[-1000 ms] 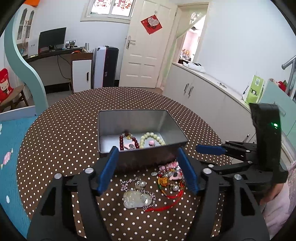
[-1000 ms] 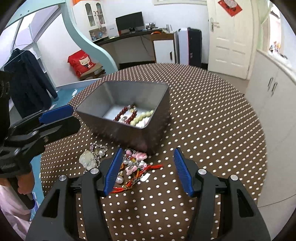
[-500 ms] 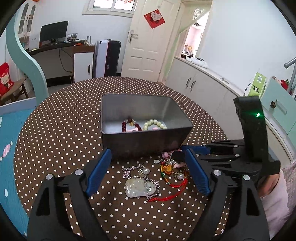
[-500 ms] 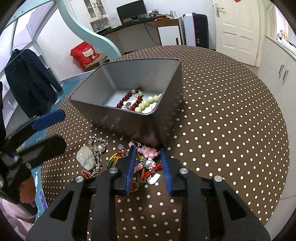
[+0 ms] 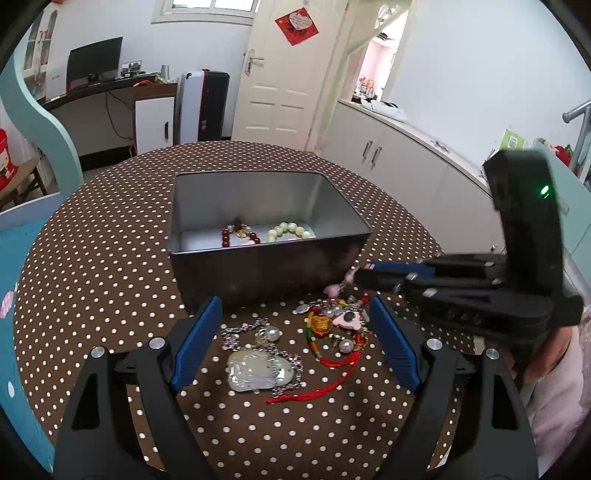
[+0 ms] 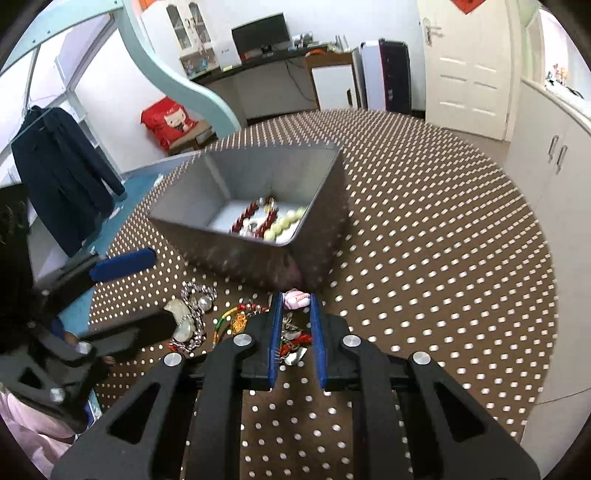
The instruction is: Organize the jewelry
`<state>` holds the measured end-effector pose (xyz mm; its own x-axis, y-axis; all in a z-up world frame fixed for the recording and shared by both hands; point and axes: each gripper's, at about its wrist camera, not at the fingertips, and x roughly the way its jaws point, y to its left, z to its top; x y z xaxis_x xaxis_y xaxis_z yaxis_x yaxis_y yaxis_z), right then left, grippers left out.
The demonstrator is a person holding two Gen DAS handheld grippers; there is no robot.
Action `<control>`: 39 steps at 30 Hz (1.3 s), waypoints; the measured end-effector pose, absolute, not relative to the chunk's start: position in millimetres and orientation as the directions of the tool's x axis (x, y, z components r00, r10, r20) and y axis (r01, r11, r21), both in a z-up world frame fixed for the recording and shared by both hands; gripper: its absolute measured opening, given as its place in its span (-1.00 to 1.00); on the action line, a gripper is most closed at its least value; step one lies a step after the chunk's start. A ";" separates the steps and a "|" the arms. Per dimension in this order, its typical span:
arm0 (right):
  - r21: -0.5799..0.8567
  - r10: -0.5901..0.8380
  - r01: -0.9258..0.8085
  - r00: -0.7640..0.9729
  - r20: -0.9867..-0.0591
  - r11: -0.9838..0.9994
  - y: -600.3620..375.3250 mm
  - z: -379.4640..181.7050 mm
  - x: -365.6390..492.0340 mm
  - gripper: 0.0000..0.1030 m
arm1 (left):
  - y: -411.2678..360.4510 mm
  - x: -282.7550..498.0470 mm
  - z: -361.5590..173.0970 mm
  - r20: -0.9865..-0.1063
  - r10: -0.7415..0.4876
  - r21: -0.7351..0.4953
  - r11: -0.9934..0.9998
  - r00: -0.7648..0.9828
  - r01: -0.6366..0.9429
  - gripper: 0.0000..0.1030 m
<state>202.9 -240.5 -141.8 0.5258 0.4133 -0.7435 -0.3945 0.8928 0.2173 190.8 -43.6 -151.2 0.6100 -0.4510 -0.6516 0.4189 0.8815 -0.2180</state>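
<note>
Left hand-held gripper (image 5: 295, 343): we see its blue pads spread wide, one on each side of the loose jewellery, touching none of it and holding nothing.
White pendant (image 5: 258, 371): it lies flat on the worktop (image 5: 110, 236) between those pads, nearer the left one, with a silver chain (image 5: 243, 330) and a pearl bead (image 5: 272, 334) tangled at its far side.
Red cord (image 5: 332, 373): it trails right of the pendant, tied to a gold charm (image 5: 320, 325) and a mix of small beads; a flat pink charm (image 5: 349, 318) lies at the far right of that heap.
Metal tin (image 5: 258, 266): it stands open just beyond the heap, near the middle of the worktop. Inside we see a dark red bead bracelet (image 5: 236, 236) on the left and a pale green bead bracelet (image 5: 290, 230) on the right.
Right hand-held gripper (image 6: 297, 299): its jaws are closing and stand narrowly apart. A pink figure charm (image 6: 295, 300) sits between the tips, close to the tin's near wall; strands from the heap hang between the pads below it. We cannot tell whether the pads already press on the charm.
Person: a hand and a pale pink sleeve (image 5: 554, 373) show behind the right hand-held gripper.
Writing: a red paper (image 5: 297, 24) hangs on the far door; we can read no writing on it. No brand shows on the tin.
</note>
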 end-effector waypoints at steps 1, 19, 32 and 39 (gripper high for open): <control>0.213 0.409 -0.391 0.537 -0.738 0.896 -243.7 -138.7 201.3 -0.73 | -46.0 190.9 -151.7 -0.651 -0.458 -0.220 0.877 0.605 0.427 0.60; 0.222 0.368 -0.302 0.614 -0.698 0.927 -299.4 -132.1 184.9 -0.73 | -113.9 209.1 -185.3 -0.743 -0.480 -0.180 0.815 0.466 0.551 -0.30; 0.256 0.386 -0.293 0.605 -0.697 0.921 -310.3 -138.2 186.1 -0.73 | -105.8 203.6 -187.0 -0.760 -0.427 -0.149 0.848 0.489 0.509 -0.87; 0.248 0.383 -0.296 0.616 -0.688 0.922 -311.3 -133.4 182.3 -0.73 | -96.1 198.9 -176.9 -0.737 -0.463 -0.197 0.844 0.492 0.499 -0.87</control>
